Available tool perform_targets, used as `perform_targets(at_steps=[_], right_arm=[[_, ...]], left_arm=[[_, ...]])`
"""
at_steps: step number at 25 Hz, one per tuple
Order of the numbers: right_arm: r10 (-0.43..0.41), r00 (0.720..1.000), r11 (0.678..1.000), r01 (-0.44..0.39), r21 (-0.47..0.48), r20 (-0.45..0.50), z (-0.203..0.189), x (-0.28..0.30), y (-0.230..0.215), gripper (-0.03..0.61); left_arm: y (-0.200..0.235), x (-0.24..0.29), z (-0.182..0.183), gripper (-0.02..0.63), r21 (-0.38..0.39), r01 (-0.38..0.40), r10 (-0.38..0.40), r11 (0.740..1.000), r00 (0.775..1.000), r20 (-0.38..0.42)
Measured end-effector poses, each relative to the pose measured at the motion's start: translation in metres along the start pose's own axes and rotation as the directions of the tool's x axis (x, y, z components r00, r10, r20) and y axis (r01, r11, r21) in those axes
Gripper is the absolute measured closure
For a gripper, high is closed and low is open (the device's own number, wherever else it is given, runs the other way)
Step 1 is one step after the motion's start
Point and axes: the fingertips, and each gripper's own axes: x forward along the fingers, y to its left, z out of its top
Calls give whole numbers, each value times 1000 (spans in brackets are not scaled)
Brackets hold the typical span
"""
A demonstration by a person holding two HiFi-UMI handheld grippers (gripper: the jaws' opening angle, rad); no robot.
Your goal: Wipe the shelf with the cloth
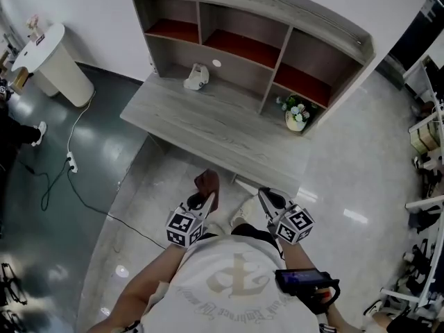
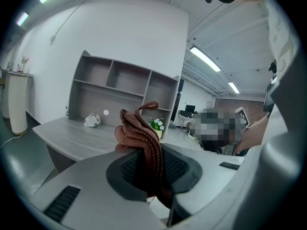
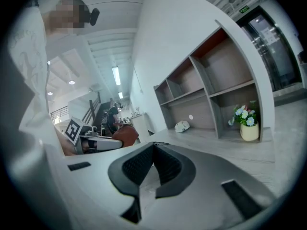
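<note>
Lower centre of the head view: your left gripper (image 1: 200,201) clamps the reddish-brown cloth (image 1: 207,182) (bunched, standing upright), your right gripper (image 1: 268,198) sits closed and empty, and the shelf (image 1: 316,54) fills the upper centre.

We wear white short-sleeved T-shirt (image 1: 236,286) with grey print. Our left gripper (image 1: 205,200), right gripper (image 1: 265,194): white shells, black ribbed pads (image 2: 178,168), black-white marker cube (image 1: 184,227) behind each claw.
</note>
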Motion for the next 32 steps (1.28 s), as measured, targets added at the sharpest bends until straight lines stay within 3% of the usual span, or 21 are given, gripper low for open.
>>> perform_targets(at_steps=[7, 17, 32], right_arm=[[-75, 997, 997, 74, 31, 25, 8, -10, -49, 574], [-115, 991, 993, 112, 48, 68, 39, 3, -117, 574], [-199, 972, 977, 188, 97, 127, 78, 2, -225, 574]], left_arm=[[-11, 50, 15, 546, 37, 67, -66, 997, 997, -26], [-10, 128, 56, 546, 109, 122, -114, 987, 991, -75], [-34, 271, 153, 545, 190, 247, -232, 950, 968, -96]])
